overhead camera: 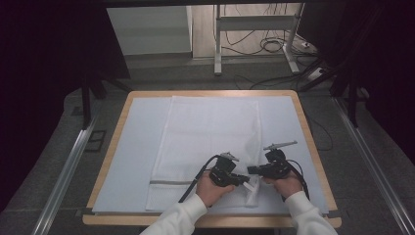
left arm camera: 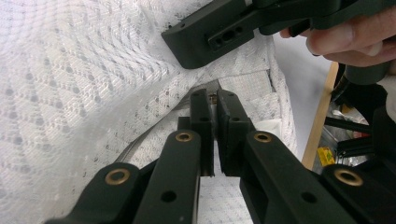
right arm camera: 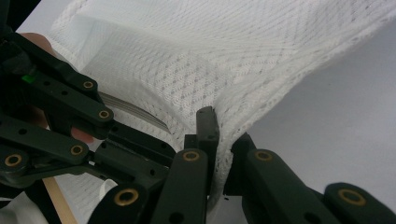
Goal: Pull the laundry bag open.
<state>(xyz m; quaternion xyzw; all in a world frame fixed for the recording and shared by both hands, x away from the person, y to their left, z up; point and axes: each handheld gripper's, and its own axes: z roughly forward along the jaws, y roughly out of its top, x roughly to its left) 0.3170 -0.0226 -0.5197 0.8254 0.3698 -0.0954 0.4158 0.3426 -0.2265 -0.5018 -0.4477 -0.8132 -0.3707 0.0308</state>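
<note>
White mesh bag (overhead camera: 205, 132), limp and light; both grippers, left (overhead camera: 243, 179) and right (overhead camera: 252, 170), clamped on its five o'clock corner by the zip (left arm camera: 140, 142)

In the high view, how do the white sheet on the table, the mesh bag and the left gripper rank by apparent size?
1. white sheet
2. mesh bag
3. left gripper, clearly the smallest.

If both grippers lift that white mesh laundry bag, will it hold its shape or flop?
Probably flop: the mesh laundry bag already drapes and folds where the right gripper pinches it. Likely light, since it looks like thin open mesh. The left gripper, closed at its zipper, may slip off.
</note>
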